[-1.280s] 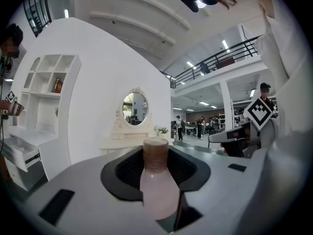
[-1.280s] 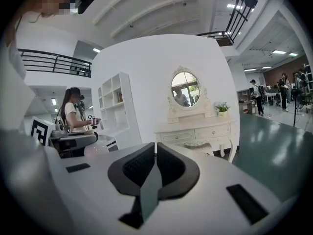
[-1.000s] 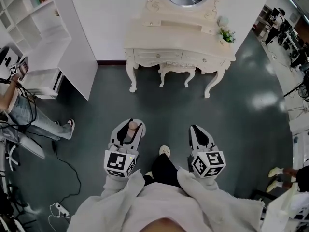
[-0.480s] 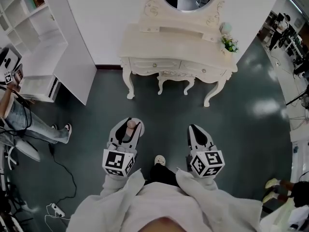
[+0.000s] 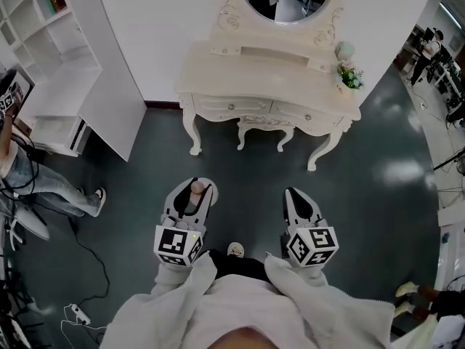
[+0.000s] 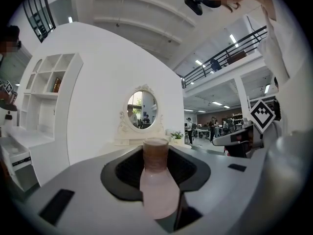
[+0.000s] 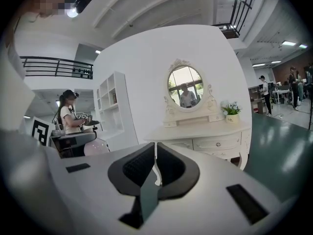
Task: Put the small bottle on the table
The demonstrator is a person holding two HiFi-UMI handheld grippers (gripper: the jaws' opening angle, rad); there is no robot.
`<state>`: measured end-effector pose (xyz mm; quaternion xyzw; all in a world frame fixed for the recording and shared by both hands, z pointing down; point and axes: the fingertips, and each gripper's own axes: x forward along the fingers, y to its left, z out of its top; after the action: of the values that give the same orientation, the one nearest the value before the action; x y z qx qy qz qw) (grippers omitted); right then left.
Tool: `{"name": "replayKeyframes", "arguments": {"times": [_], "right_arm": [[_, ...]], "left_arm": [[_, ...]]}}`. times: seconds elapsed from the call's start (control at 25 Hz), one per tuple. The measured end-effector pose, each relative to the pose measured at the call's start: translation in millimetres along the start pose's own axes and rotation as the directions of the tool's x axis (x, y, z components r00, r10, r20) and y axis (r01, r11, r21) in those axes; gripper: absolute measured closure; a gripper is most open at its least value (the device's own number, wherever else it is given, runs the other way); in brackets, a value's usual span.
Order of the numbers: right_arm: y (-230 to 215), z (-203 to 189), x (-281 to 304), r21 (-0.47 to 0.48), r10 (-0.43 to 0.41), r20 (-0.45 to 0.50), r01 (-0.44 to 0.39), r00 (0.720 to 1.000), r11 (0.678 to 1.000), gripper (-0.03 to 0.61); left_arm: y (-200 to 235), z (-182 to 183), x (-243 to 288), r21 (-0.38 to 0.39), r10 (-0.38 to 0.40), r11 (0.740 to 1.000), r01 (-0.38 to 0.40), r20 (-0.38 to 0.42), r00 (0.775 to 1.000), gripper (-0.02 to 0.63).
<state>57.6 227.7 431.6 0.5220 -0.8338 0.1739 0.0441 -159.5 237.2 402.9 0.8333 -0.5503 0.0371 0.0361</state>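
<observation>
The left gripper (image 5: 190, 203) pinches a small, pale-pink, round-bellied bottle with a brownish neck (image 6: 157, 180) upright between its pads at lower centre-left of the head view, while the right gripper (image 5: 300, 201) beside it is pressed together on nothing. The cream carved dressing table with an oval mirror (image 5: 240, 71) stands well apart at upper centre. The bottle's smooth curved belly could slip or tilt in the pads, and releasing it before its base sits flat would likely topple it.
</observation>
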Motion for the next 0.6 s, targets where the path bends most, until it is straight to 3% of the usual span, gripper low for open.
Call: {"name": "replayKeyframes", "arguments": {"times": [0.6], "right_arm": [[-20,-2,21,0.039,0.010,-0.007,-0.010,1.000,0.999,0.538]], "left_arm": [[8,-4,23,0.006,0.017,1.000,-0.017,-0.015,1.000,0.459]]}}
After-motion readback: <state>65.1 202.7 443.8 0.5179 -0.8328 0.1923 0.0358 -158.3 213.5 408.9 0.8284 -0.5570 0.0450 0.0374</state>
